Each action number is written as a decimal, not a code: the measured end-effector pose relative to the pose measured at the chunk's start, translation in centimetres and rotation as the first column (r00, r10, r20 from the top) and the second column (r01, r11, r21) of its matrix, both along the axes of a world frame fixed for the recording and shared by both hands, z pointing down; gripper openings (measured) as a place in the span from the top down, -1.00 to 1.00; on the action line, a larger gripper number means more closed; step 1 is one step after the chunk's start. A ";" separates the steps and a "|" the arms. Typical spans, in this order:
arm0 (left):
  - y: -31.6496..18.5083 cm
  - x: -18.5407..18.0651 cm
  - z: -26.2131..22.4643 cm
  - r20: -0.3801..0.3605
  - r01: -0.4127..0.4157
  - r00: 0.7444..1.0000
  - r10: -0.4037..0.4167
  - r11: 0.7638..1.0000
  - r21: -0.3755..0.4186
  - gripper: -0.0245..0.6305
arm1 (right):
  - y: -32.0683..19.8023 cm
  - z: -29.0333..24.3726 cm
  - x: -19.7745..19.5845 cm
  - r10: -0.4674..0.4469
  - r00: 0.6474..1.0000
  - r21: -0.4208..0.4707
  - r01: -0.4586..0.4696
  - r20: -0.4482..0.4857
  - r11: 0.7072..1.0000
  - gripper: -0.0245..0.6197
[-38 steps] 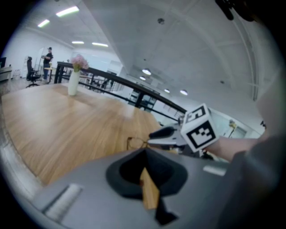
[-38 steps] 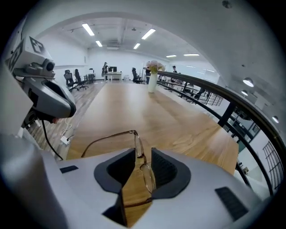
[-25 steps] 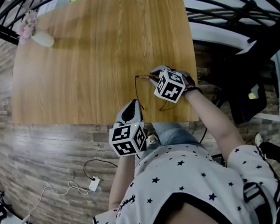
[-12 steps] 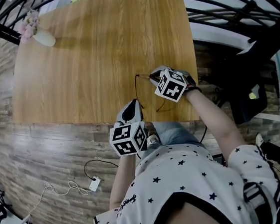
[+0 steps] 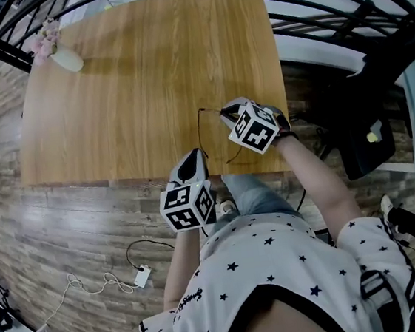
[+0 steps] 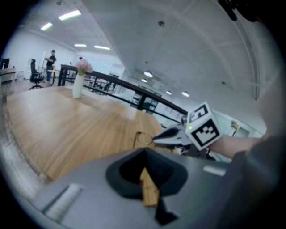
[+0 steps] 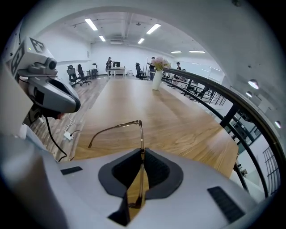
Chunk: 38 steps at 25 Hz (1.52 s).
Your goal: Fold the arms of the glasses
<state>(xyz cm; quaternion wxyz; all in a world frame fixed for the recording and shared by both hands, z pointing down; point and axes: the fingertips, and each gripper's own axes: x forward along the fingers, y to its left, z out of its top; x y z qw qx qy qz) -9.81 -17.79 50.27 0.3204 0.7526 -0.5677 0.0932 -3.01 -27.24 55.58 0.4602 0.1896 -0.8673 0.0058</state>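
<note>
Tabletop: pale wood, straight grain, flat and rectangular. A white vase of pink flowers stands at its far left corner, well apart from the work. Both tools sit at the near edge, each a smooth grey body carrying a black-and-white marker cube.

I read the left tool as clenched on nothing, just off the near edge and pointing toward the work. The right tool is clenched on the glasses, gripping the thin bronze-toned frame edge-on between its jaws, over the near right part of the tabletop.

The frame runs straight ahead from the jaws to a hinge corner. From there one slim, gently curved arm stands open, its long axis crossing toward my left side and ending in a down-curved tip. That tip lies near the left tool, so I judge the left tool the nearer one for the fold: push the tip across toward the frame, about the hinge. I expect the wire to be light and springy. The second arm I cannot locate with certainty.
</note>
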 end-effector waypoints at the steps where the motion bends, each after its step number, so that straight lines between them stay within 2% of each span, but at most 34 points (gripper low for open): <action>1: 0.2 0.0 -0.1 0.001 0.002 1.000 -0.002 1.000 0.002 0.90 | 0.2 -0.2 0.2 0.008 1.000 0.004 -0.008 0.006 1.000 0.82; 20: 5.1 -0.4 -1.5 0.009 0.031 0.999 -0.032 0.998 0.045 0.90 | 5.8 -4.2 3.4 0.198 0.975 0.019 -0.201 0.105 0.979 0.82; 32: 8.0 -0.2 -1.9 0.006 0.021 1.000 -0.021 0.998 0.067 0.90 | 9.4 -7.2 5.1 0.302 0.924 0.059 -0.323 0.233 0.944 0.82; 38: 9.2 0.1 -1.8 0.015 0.006 1.000 -0.007 0.998 0.066 0.90 | 11.2 -8.0 5.7 0.335 0.902 0.050 -0.361 0.272 0.931 0.82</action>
